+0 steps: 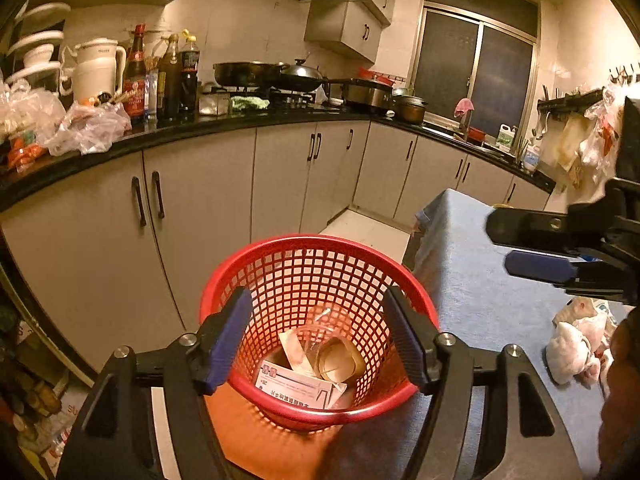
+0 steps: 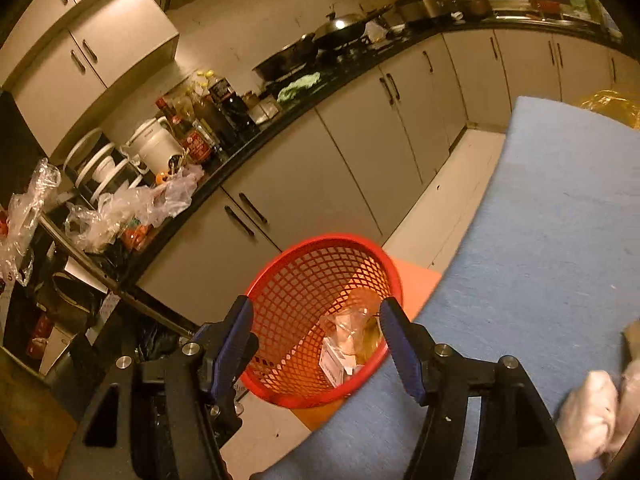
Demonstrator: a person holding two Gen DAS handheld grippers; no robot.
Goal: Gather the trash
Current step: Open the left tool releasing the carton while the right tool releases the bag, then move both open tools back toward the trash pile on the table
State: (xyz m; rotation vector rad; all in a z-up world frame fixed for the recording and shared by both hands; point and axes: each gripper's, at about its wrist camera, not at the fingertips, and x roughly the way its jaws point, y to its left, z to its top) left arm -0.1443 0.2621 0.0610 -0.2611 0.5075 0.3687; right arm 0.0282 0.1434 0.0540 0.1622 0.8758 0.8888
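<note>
Trash (image 1: 316,364) in red basket (image 1: 280,248), below both spread tongs (image 1: 320,336).

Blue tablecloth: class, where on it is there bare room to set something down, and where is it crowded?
The blue tablecloth is bare across its middle, from the red basket side to the yellow bag at its far end. It is crowded at the near right corner, where crumpled white wrappers lie. The black counter is cluttered throughout.

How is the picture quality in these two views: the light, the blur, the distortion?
Left wrist view: warm dim light, counter edge bent by fisheye, red basket sharp. Right wrist view: same yellow cast, tilted horizon, crumpled white trash on the blue tablecloth blurred near the edge.
</note>
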